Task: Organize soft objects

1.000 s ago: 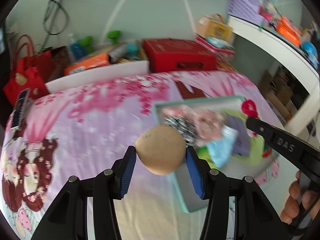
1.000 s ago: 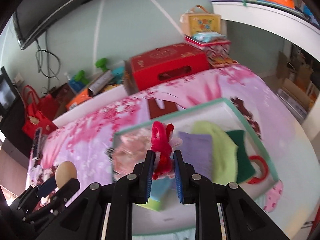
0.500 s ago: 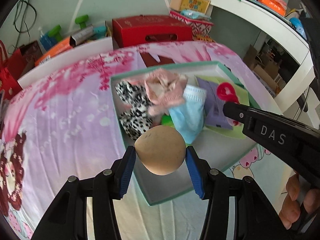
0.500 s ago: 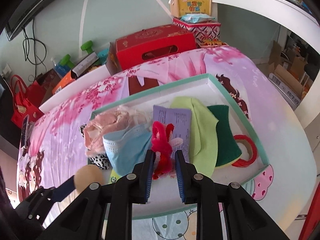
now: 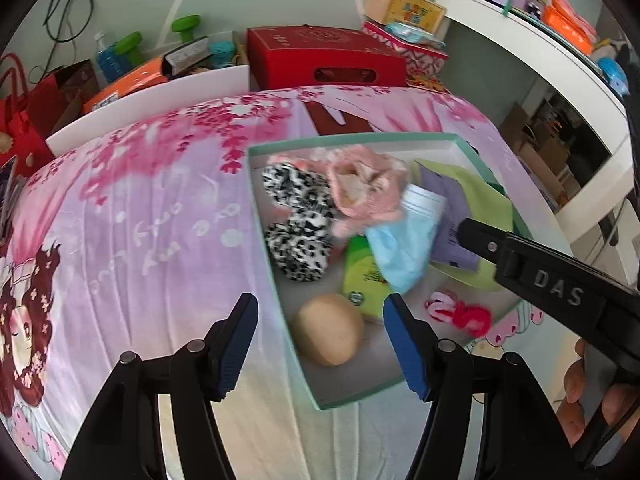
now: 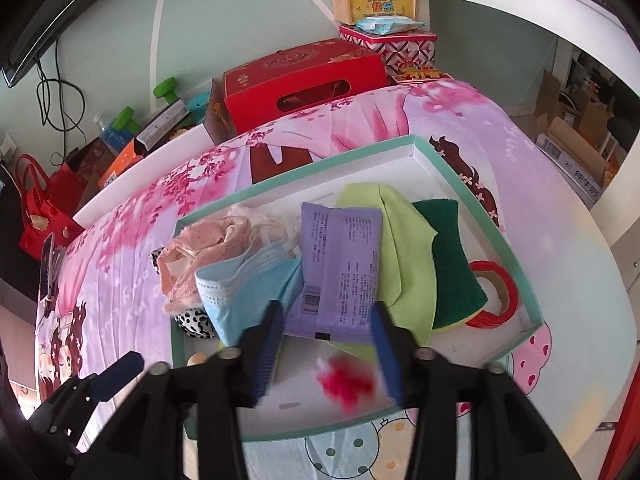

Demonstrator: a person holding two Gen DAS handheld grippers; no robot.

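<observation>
left gripper (image 5: 316, 344) just opened, ball (image 5: 329, 329) loose | right gripper (image 6: 326, 344) just opened | red toy (image 6: 347, 384) blurred

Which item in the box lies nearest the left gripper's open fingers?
The tan ball, in the box's near corner below the left gripper; the red-and-white toy lies further right.

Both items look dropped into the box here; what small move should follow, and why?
Probably lift both tongs clear. The left tongs have just opened and the tan foam ball lies inside the teal-rimmed box; the right tongs have just opened too, with the red fuzzy toy loose below.
</observation>
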